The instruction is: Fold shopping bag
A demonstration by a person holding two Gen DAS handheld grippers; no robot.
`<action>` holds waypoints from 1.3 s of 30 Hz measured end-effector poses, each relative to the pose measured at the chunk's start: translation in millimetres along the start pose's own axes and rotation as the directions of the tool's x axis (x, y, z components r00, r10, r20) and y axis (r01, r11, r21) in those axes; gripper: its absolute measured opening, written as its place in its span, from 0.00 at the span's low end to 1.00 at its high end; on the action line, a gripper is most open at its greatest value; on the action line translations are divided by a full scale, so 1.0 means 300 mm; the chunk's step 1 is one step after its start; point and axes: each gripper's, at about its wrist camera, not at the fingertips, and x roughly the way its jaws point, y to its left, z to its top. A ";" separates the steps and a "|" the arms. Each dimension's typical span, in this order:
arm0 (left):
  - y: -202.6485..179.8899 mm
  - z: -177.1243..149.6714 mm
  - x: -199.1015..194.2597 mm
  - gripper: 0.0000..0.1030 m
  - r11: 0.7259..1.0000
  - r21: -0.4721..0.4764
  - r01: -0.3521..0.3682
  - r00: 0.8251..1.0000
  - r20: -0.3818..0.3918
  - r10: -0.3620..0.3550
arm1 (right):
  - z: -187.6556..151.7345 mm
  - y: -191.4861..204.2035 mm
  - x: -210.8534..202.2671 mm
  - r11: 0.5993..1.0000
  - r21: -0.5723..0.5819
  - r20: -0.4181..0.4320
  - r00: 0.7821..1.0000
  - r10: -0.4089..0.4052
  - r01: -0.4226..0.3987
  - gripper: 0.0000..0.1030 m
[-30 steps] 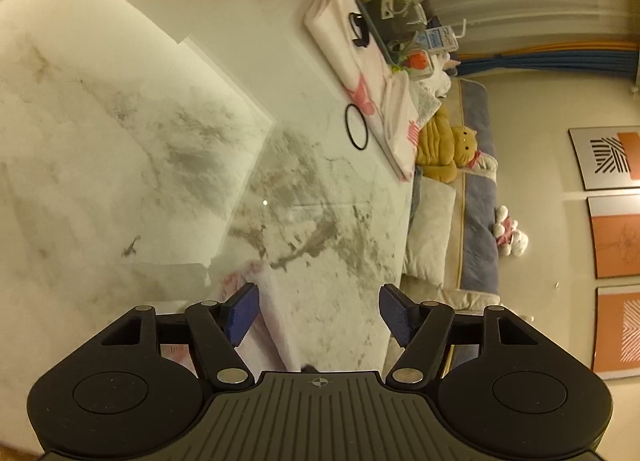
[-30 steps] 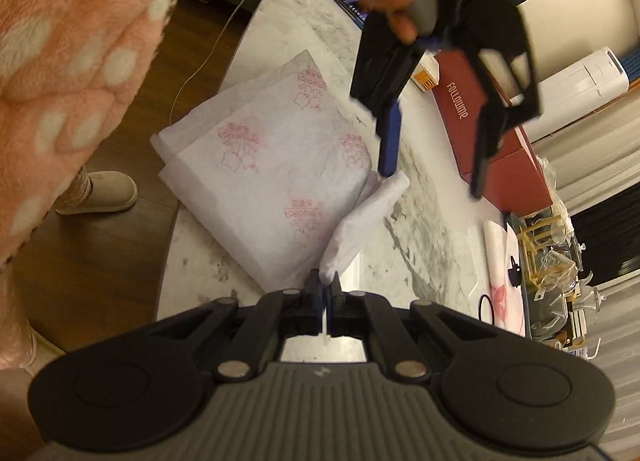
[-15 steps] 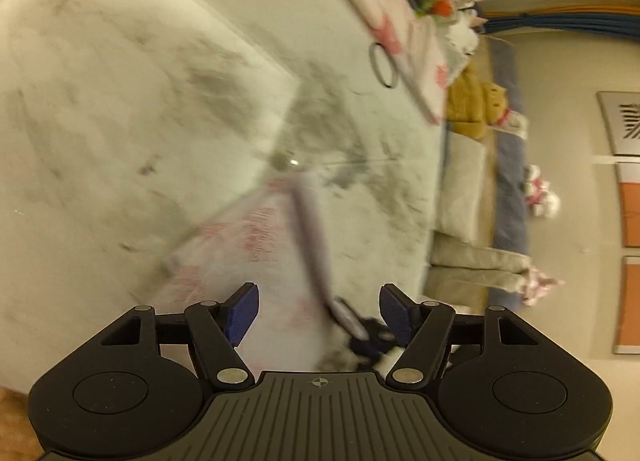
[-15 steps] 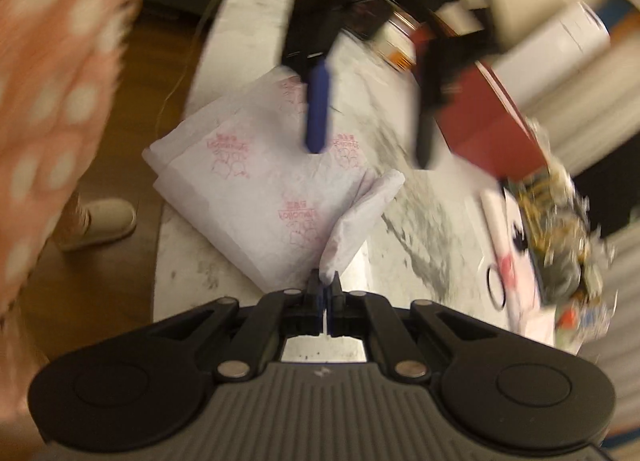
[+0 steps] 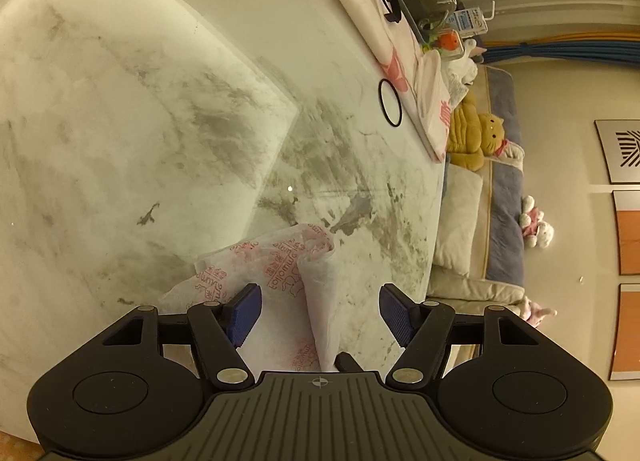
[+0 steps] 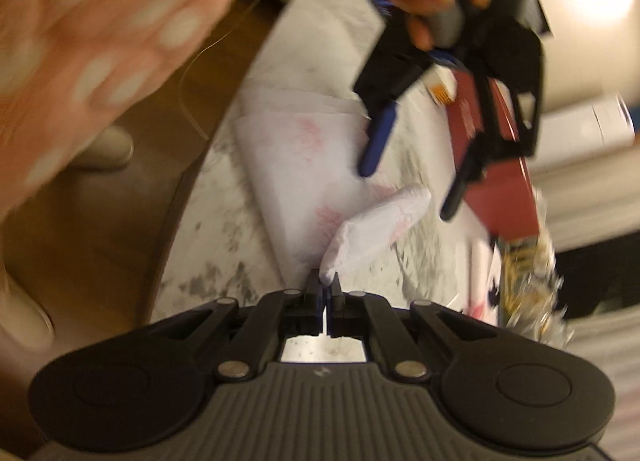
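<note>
The right gripper (image 6: 325, 285) is clamped on a raised corner of the shopping bag (image 6: 304, 165), which lies part-folded on the marble surface (image 5: 120, 121). The left gripper (image 5: 320, 313), fingers apart, hangs just above its far flap, seemingly not touching

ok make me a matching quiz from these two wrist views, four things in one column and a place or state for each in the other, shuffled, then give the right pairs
Things:
1. left tool
2. right tool
3. black ring
4. yellow plush toy

Places or states:
A. lying flat on the marble table, beside a folded pink and white bag
B. shut on a raised flap of the white shopping bag
C. off the table, on the sofa
D. open, hovering over the shopping bag

Pairs: 1-D, 2-B, 3-A, 4-C
</note>
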 end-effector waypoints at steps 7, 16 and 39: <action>-0.205 -0.036 -0.073 0.65 0.980 0.185 0.078 0.997 -0.001 -0.079 | 0.050 -0.030 0.023 0.999 -0.009 -0.083 0.996 0.030 -0.030 0.03; -0.154 -0.011 0.105 0.65 0.981 0.188 -0.044 0.998 -0.042 0.052 | 0.053 0.001 -0.004 1.000 -0.018 -0.087 0.996 0.007 -0.009 0.03; -0.107 -0.020 0.096 0.65 0.989 0.147 0.012 1.000 -0.023 -0.008 | -0.141 -0.220 -0.058 0.575 0.804 0.062 0.983 0.174 -0.153 0.02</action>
